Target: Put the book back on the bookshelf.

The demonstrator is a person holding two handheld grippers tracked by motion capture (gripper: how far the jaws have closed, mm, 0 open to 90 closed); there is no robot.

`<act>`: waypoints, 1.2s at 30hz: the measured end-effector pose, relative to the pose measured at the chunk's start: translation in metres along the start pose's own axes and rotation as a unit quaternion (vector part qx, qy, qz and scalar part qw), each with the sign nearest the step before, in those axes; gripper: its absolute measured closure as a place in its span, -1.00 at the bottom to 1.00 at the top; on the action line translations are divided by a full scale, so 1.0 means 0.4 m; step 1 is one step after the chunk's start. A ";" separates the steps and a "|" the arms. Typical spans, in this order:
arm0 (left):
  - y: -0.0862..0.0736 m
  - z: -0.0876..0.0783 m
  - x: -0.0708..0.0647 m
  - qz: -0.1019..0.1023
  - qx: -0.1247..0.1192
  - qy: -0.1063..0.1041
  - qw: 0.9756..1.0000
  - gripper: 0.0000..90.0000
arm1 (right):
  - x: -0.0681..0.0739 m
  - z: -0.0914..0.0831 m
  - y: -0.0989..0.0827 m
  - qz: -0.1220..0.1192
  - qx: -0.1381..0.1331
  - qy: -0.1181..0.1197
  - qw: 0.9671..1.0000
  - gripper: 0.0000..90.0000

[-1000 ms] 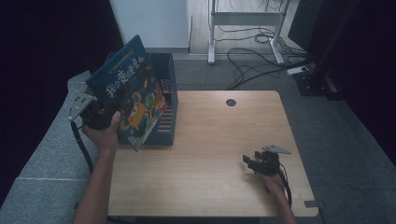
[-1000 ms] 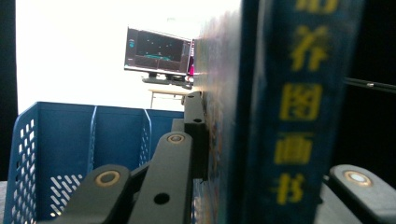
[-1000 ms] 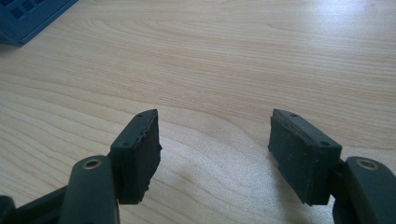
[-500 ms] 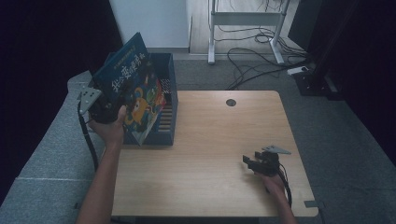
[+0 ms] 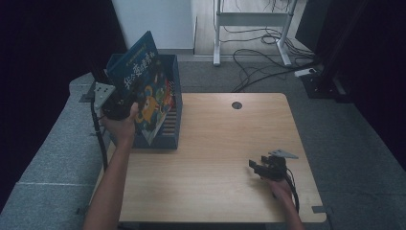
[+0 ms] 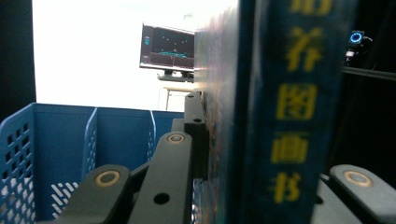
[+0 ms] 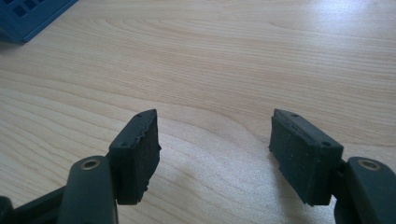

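Book (image 5: 143, 91) pinched upright in left claw (image 5: 117, 106), above blue crate (image 5: 173, 103) at table (image 5: 220, 139) left edge; yellow Chinese characters on spine; right claw (image 7: 212, 154) spread, over bare wood.

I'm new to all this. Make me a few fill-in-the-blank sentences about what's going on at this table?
1. The left tongs are clamped on a picture ____.
2. That item is held above a ____ plastic crate at the table's left edge.
3. The right tongs rest on the wooden table with jaws ____ and nothing between them.

Missing words: book; blue; open
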State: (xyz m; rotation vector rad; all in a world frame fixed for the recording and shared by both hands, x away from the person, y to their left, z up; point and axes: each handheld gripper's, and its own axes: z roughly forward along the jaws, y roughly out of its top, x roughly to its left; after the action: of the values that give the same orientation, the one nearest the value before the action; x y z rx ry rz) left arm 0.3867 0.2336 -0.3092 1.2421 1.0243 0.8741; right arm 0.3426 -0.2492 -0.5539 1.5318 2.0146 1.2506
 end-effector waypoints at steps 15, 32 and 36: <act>-0.016 0.052 -0.003 -0.004 0.013 0.009 1.000 0.82 | 0.000 -0.001 -0.001 0.002 -0.002 0.000 1.000 -0.28; -0.031 0.091 -0.014 0.005 0.010 0.017 1.000 0.82 | -0.003 -0.003 -0.003 0.007 -0.005 0.002 1.000 -0.28; -0.039 0.105 -0.015 0.009 0.019 0.020 1.000 0.82 | -0.004 -0.005 -0.004 0.008 -0.003 0.001 1.000 -0.28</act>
State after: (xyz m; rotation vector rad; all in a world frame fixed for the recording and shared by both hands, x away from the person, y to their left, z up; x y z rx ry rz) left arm 0.4244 0.2124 -0.3228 1.2716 1.0668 0.9011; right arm 0.3408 -0.2515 -0.5542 1.5473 2.0017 1.2649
